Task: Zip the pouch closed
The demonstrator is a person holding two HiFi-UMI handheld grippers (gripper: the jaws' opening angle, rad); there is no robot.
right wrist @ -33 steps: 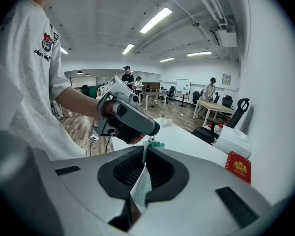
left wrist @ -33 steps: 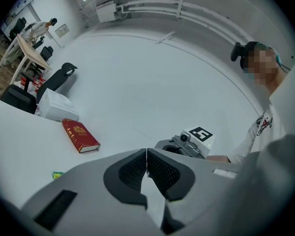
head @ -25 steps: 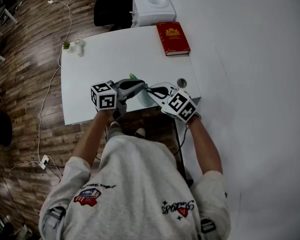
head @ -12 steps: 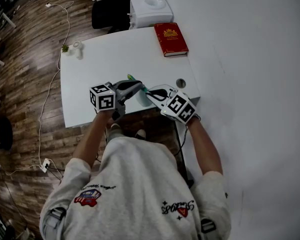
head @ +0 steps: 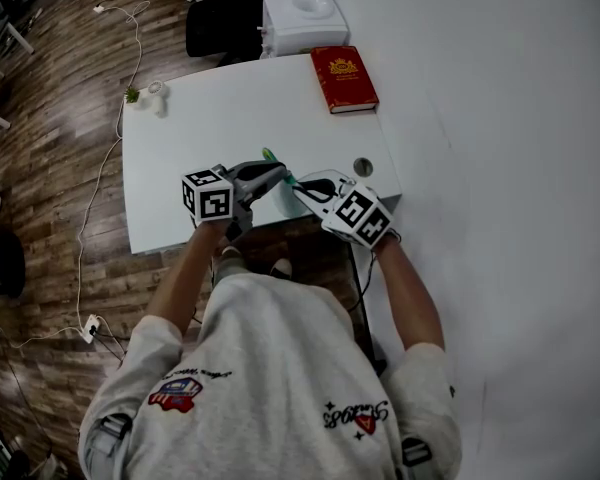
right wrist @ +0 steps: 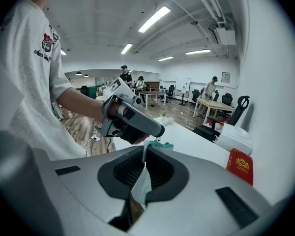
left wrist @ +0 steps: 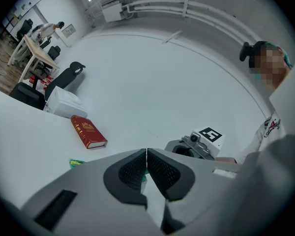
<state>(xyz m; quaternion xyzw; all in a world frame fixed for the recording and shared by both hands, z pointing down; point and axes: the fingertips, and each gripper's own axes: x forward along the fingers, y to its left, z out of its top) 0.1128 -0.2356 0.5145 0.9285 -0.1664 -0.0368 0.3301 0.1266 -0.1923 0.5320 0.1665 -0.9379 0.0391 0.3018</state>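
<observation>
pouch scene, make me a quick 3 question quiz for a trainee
1. True or false: the left claw grips the red book.
2. What is the right claw shut on? A) pouch B) book C) nothing
3. Fill in: the left claw's jaws are ____ (open/shut).
Key: 1 false, the book lies flat at the table's far corner. 2 A. 3 shut.

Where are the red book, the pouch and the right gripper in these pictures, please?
red book [head: 345, 78]: head view, middle of its cover.
pouch [right wrist: 142, 183]: right gripper view, pale fabric pinched between the jaws.
right gripper [right wrist: 145, 149]: right gripper view, where its shut fingertips meet.
</observation>
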